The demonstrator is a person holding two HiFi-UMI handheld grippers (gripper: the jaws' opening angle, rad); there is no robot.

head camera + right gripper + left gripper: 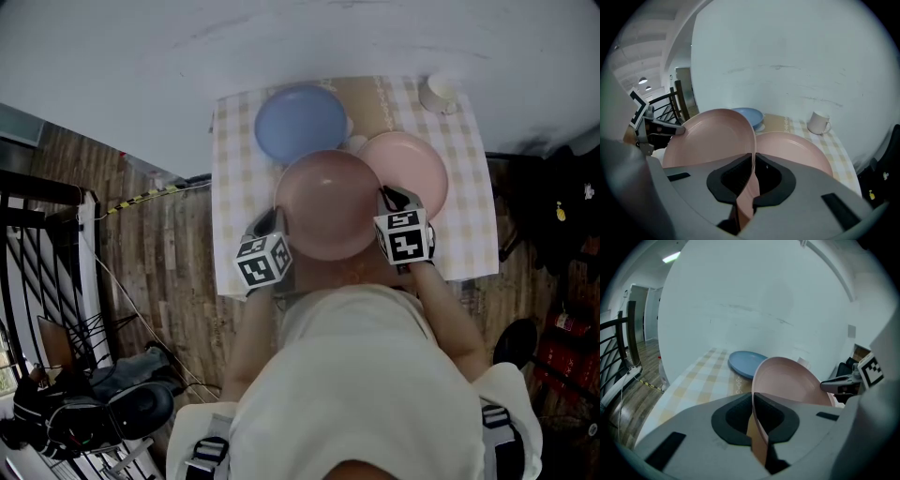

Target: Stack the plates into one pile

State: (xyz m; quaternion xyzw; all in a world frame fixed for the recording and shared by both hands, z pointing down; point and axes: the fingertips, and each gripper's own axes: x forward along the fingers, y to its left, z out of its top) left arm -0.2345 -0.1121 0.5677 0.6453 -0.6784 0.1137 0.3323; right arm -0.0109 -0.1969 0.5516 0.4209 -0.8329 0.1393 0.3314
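A dusky pink plate [328, 202] hangs above the checked table [234, 187], held by both grippers at opposite rims. My left gripper [276, 223] is shut on its left rim [787, 380], the edge pinched between the pads. My right gripper [387, 200] is shut on its right rim [708, 136]. A lighter pink plate [420, 169] lies on the table to the right, partly under the held one, also in the right gripper view [797, 147]. A blue plate [300, 122] lies at the back left, seen too in the left gripper view [745, 363].
A white mug [439, 92] stands at the table's back right corner [818, 123]. A white wall runs right behind the table. Wooden floor and a black railing [37, 216] are on the left; dark gear sits at the right.
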